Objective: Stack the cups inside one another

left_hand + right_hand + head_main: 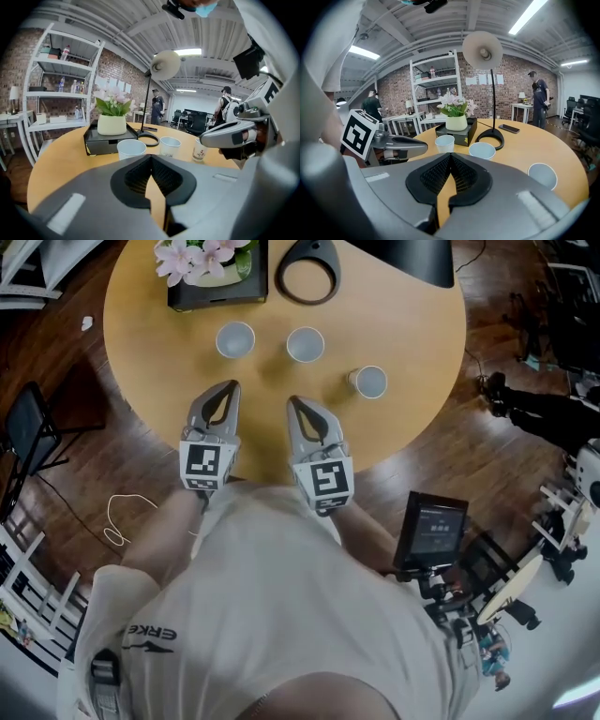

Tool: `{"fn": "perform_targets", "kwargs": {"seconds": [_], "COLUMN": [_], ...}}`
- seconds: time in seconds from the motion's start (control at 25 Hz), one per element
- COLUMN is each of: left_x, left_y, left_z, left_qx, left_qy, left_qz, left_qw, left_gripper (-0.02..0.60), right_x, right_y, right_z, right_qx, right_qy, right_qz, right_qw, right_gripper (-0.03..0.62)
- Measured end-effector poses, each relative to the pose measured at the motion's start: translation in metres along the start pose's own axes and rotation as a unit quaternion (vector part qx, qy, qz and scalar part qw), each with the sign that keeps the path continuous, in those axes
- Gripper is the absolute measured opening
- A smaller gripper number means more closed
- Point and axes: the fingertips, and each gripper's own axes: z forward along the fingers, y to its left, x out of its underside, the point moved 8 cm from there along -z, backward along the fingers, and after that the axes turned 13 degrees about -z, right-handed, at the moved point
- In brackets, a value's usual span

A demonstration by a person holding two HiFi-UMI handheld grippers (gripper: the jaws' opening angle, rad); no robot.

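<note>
Three white paper cups stand upright and apart in a loose row on the round wooden table (pixel 150 352): the left cup (pixel 234 339), the middle cup (pixel 305 344) and the right cup (pixel 368 382). The left gripper view shows them as left cup (pixel 131 149), middle cup (pixel 169 145) and printed right cup (pixel 200 149). My left gripper (pixel 228 388) hovers just short of the left cup, shut and empty. Beside it my right gripper (pixel 298 404) is also shut with nothing in it, short of the middle cup (pixel 482 150).
At the table's far side sit a black tray (pixel 183 298) with a flower pot (pixel 211 263) and a desk lamp's ring base (pixel 307 277). A tablet on a stand (pixel 431 526) is at my right, a folding chair (pixel 28 427) at left. People stand far behind.
</note>
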Motion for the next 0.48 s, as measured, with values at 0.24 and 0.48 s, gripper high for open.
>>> {"fn": "perform_targets", "kwargs": {"seconds": [0.24, 0.48], "left_x": [0.022, 0.024], "left_y": [0.015, 0.024], "left_z": [0.019, 0.039], "left_qx": [-0.037, -0.053], "left_qy": [0.029, 0.038], "left_qz": [0.023, 0.056], "left_qw": [0.9986, 0.9963], "left_gripper": [0.005, 0.174], "right_x": [0.012, 0.018], "right_y": [0.002, 0.004], "right_z": [0.006, 0.006], "right_qx": [0.001, 0.0], "right_qy": [0.012, 0.023], "right_qz": [0.004, 0.008], "right_qw": [1.0, 1.0], "right_gripper": [0.014, 0.014]}}
